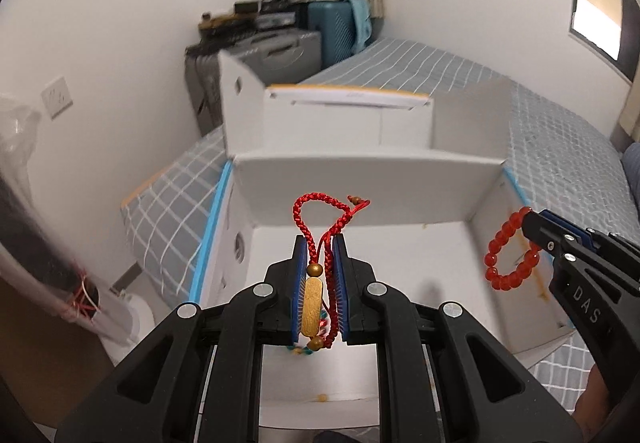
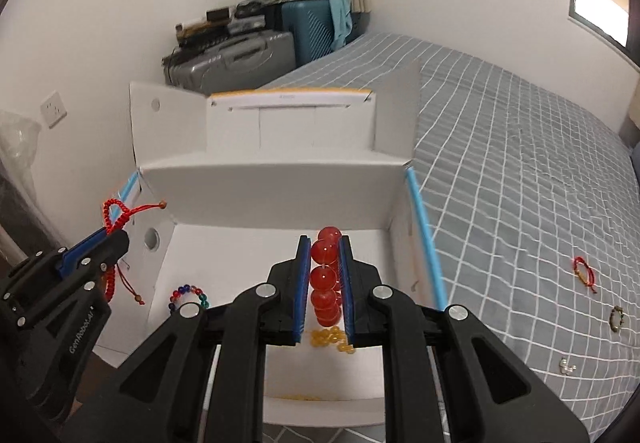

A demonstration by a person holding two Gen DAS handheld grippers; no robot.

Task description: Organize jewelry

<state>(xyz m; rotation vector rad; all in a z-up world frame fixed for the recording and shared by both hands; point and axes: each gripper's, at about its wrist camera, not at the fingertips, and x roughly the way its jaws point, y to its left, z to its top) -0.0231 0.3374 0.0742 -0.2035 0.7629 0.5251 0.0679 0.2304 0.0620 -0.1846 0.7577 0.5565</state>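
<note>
At the centre of the left wrist view, the left gripper (image 1: 320,243) is clenched on a red braided cord bracelet (image 1: 320,219) with a gold bar, its loop sticking up above the white cardboard box (image 1: 360,179). In the right wrist view, the right gripper (image 2: 325,243) at lower centre clamps a red bead bracelet (image 2: 326,275) over the same box. A multicoloured bead bracelet (image 2: 188,297) lies on the box floor at lower left, and yellow beads (image 2: 330,339) lie below the pads. Three more bracelets (image 2: 584,273) rest on the grey checked bedspread (image 2: 520,163) at right.
</note>
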